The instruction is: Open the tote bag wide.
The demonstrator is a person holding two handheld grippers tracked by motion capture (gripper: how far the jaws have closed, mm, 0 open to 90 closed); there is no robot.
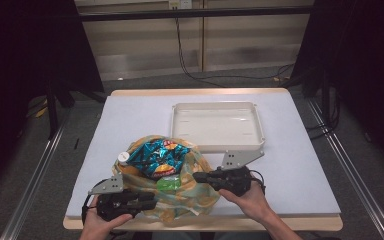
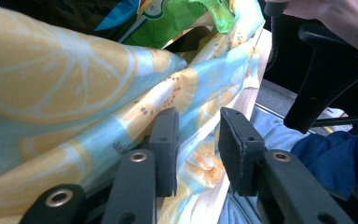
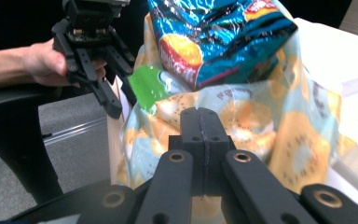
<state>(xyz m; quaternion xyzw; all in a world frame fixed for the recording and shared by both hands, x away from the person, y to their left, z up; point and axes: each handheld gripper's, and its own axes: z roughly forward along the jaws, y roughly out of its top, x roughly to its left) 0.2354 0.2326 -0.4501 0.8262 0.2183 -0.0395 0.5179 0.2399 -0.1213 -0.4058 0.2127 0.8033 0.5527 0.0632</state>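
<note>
Work: the person is getting snacks out of a bag (image 1: 180, 192) printed with orange slices; the bag is lying on the near edge of the table (image 1: 130, 120), left of the middle.
Chip bag (image 1: 157, 157): it is sticking out of the bag's mouth, blue and shiny, not out yet.
Green packet (image 1: 169, 184): it is peeking out just near the chip bag (small, hard to read).
White cap (image 1: 123, 157): it is showing at the far left of the bag; I cannot tell what it belongs to.
Tray (image 1: 217, 145): it is sitting on the far right side with nothing in it, just beside the bag.
Left gripper (image 2: 198, 140): its jaws are standing spread apart, with the bag's cloth lying between them and against the left one, not pinched.
Right gripper (image 3: 200, 140): its jaws are pressed together; I see nothing between them, and the bag is right behind the tips.
Done so far: I think very little, since the snacks are sitting in the bag.
Left to do: pulling the snacks out and, I guess, putting them in the tray.
Which way it points: the chip bag's long side is running from near right to far left, lying rather flat.
</note>
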